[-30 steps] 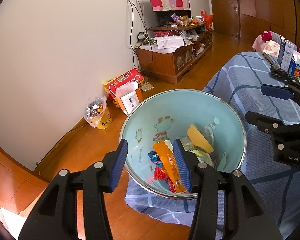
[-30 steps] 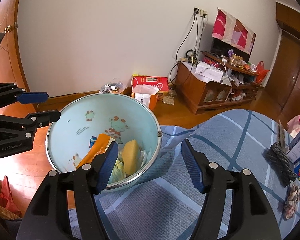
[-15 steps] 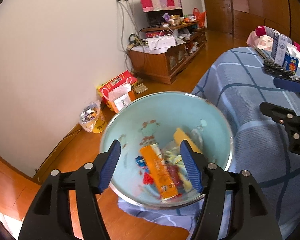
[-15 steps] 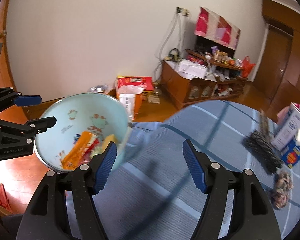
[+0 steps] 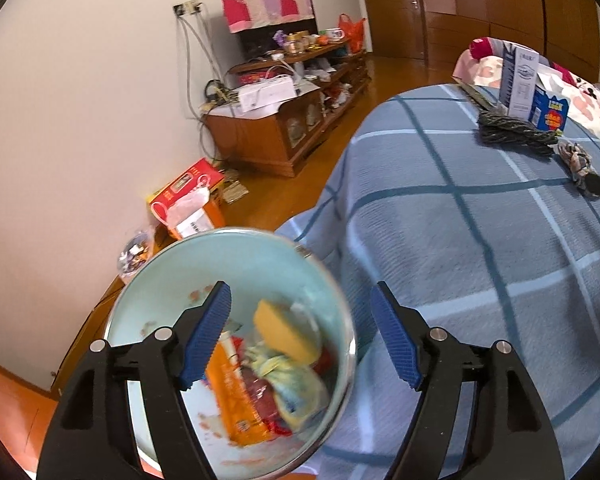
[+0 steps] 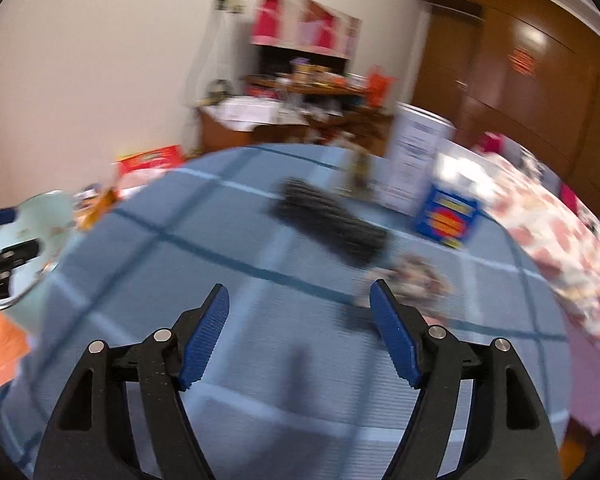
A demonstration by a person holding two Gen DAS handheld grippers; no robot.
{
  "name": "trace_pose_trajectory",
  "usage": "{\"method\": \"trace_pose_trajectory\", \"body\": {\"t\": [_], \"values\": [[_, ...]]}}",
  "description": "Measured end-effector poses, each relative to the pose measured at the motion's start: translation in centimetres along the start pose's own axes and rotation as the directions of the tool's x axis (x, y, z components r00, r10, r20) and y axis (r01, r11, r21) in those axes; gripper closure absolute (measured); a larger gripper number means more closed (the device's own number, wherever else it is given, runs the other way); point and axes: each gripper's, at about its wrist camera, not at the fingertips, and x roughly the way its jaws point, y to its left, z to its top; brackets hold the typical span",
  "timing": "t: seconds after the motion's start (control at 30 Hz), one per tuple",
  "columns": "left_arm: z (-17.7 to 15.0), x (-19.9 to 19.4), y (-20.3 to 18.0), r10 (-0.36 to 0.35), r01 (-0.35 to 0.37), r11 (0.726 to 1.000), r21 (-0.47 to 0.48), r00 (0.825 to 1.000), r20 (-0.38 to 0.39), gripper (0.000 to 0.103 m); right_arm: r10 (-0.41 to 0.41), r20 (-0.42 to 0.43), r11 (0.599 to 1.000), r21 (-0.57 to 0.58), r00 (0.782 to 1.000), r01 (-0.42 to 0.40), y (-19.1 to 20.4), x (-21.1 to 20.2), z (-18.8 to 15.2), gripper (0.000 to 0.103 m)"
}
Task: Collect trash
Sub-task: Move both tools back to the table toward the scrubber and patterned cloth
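Bedspread, blue with a darker check, fills most of both views, and only the right wrist view, heavily blurred, shows its far side meeting a pink floral quilt. Brown wooden wardrobe doors and a cluttered low cabinet against the white wall show in both, but only the left wrist view is sharp enough to make out cables hanging from a wall socket and a red box on the wooden floor. The trash bin, a pale blue pail with a metal rim, stands on the floor hard against the bed's edge; the left view looks straight down into it at an orange wrapper, a yellow sponge-like piece and crumpled packets, while the right view catches only its rim at far left. On the bed lie a dark brush, a white carton, a blue-and-yellow box and, just beside the brush, a small crumpled scrap that is sharper in the left view. The left gripper hangs over the bin's near rim, its jaws having just been opening, fingers apart with nothing pressed between them. The right gripper is over bare bedspread, jaws likewise just widening, empty, its right finger near the scrap
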Motion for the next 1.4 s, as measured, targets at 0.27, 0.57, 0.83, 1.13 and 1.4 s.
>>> {"method": "trace_pose_trajectory", "body": {"t": [0.27, 0.57, 0.83, 1.13, 1.4], "values": [[1.4, 1.1, -2.7, -0.015, 0.015, 0.999, 0.030, 1.000, 0.005, 0.025, -0.099, -0.111, 0.981, 0.158, 0.989, 0.116, -6.1, 4.2, 0.6, 0.028], [4.3, 1.4, -5.5, -0.040, 0.038, 0.997, 0.070, 0.999, 0.028, 0.025, 0.032, -0.181, 0.978, 0.207, 0.983, 0.006, -8.3, 6.0, -0.8, 0.071], [8.1, 2.5, -12.2, -0.102, 0.099, 0.990, 0.101, 0.994, 0.032, 0.020, -0.064, -0.139, 0.967, 0.235, 0.988, 0.095, -13.1, 2.4, -2.1, 0.084], [12.8, 4.3, -20.5, -0.155, 0.153, 0.986, 0.062, 0.988, 0.015, 0.015, -0.115, -0.134, 0.953, 0.266, 0.984, 0.147, -17.8, 0.9, -3.9, 0.084], [16.8, 7.1, -25.5, -0.134, 0.135, 0.991, 0.024, 0.991, -0.016, 0.014, -0.105, -0.109, 0.940, 0.314, 0.989, 0.134, -20.3, 0.5, -4.2, 0.084]]}}
